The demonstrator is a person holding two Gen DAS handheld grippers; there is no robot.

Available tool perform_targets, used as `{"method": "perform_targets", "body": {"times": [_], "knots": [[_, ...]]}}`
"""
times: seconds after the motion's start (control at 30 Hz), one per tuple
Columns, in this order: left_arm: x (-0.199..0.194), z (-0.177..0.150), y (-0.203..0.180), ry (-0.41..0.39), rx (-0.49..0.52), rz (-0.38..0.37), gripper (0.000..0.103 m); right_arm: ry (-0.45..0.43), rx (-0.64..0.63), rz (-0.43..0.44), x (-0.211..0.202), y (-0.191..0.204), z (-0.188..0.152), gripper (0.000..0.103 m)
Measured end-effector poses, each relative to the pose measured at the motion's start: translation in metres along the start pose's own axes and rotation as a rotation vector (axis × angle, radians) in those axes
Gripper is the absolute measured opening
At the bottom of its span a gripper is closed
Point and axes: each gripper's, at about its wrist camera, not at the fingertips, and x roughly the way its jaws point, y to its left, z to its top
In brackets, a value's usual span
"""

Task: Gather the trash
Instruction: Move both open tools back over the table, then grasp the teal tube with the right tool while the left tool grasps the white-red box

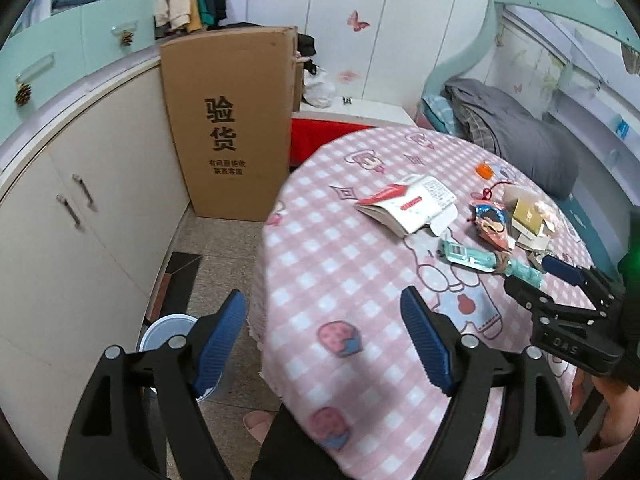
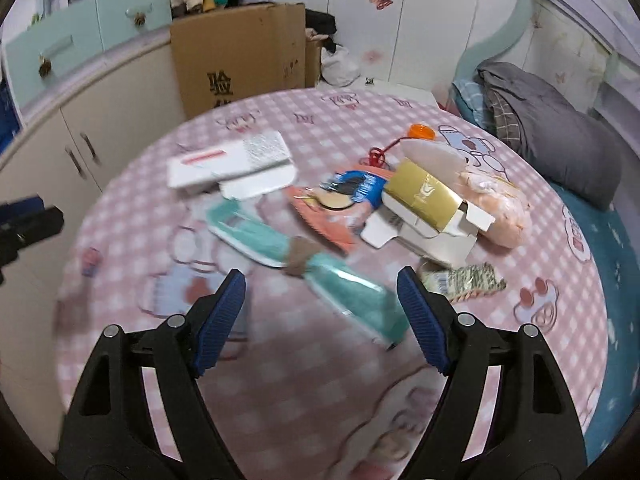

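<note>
Trash lies scattered on the pink checked blanket (image 2: 280, 380): a flattened white-and-red carton (image 2: 232, 160) (image 1: 408, 204), a long teal wrapper (image 2: 344, 292) (image 1: 472, 258), a blue-and-orange snack packet (image 2: 340, 200), a gold-and-white box (image 2: 428, 200), a peach plastic bag (image 2: 500, 208), an orange cap (image 2: 422, 132) and a small crumpled wrapper (image 2: 464, 280). My right gripper (image 2: 322, 312) hangs open just above the near end of the teal wrapper, gripping nothing. My left gripper (image 1: 324, 340) is open and empty over the blanket's left edge. A white bucket (image 1: 168, 332) stands on the floor under its left finger.
A tall cardboard box (image 1: 232, 120) stands on the floor by the cream cabinet (image 1: 80, 240). A grey quilt (image 1: 520, 136) is heaped at the bed's far end. A pink slipper (image 1: 260, 420) and a person's dark trouser leg (image 1: 288, 448) are beside the bed.
</note>
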Motion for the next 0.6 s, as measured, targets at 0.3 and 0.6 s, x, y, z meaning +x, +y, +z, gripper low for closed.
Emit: {"method": "perform_targets", "body": {"times": [0.3,0.6], "knots": [[0.026,0.012,-0.018,0.025,0.009,-0.038,0.078,0.041,-0.032,0.096,0.024,-0.007,0.004,0.056],[0.056,0.026,-0.032,0.027,-0.037,-0.089,0.078,0.022,0.111,0.090,0.015,-0.007,0.001,0.021]]}}
